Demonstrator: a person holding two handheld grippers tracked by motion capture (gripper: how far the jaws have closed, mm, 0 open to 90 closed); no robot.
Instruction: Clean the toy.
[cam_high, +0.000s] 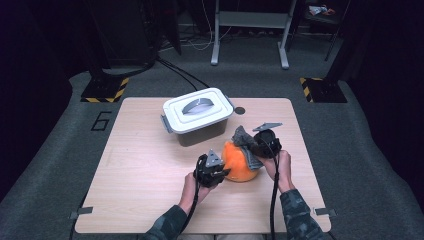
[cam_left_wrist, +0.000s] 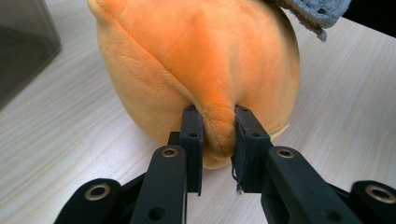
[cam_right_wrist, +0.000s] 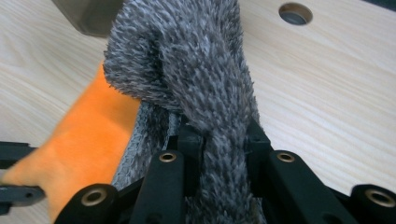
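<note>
Between my left fingers (cam_left_wrist: 192, 140) a fold of the orange plush toy (cam_left_wrist: 196, 60) is pinched; my right fingers (cam_right_wrist: 189, 140) are clamped on its grey fuzzy part (cam_right_wrist: 196, 60). The toy sits on the counter (cam_high: 145, 170) at 5 o'clock from the lidded white box (cam_high: 197, 112), between my left gripper (cam_high: 210, 170) and right gripper (cam_high: 265, 142). I judge it light, soft and easy to squash, so folds and the fuzzy part give the best hold.
</note>
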